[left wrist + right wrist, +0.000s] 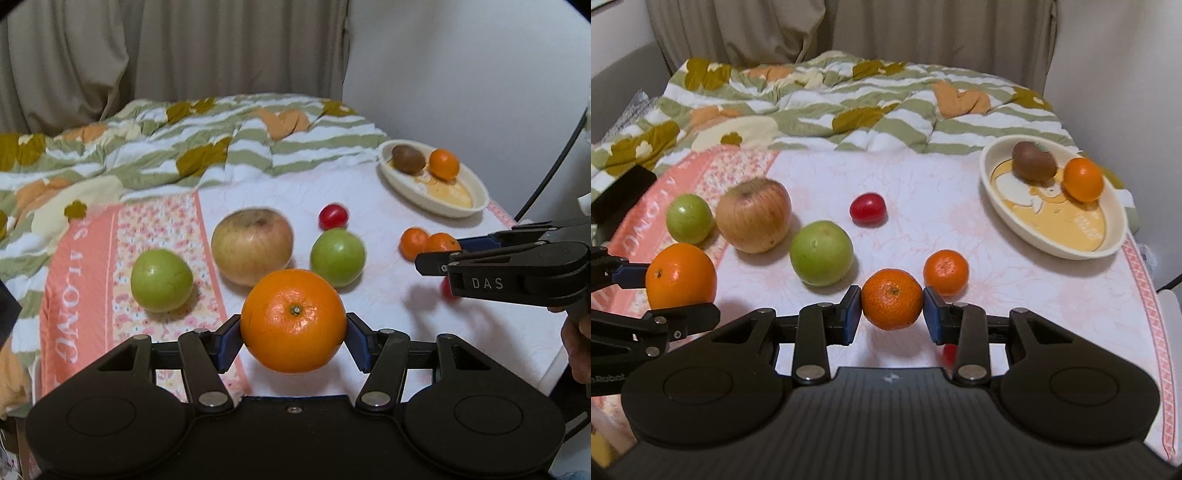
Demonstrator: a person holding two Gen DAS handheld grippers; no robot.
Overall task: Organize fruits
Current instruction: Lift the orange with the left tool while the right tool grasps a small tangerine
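Note:
My left gripper (293,334) is shut on a large orange (293,317), which hangs a little above the cloth; the same orange (681,275) shows at the left of the right wrist view. My right gripper (892,314) is shut on a small mandarin (892,302), its blue pads pressing both sides, lifted just off the cloth. A second mandarin (945,271) lies just beyond it to the right. A cream oval bowl (1052,247) at the far right holds a kiwi (1034,164) and a small orange (1084,179).
On the pink-and-white cloth (923,192) lie a big apple (753,216), two green fruits (822,253) (689,218) and a red tomato (868,208). Another red one (948,352) peeks out under my right gripper. A rumpled striped quilt (849,107) fills the back.

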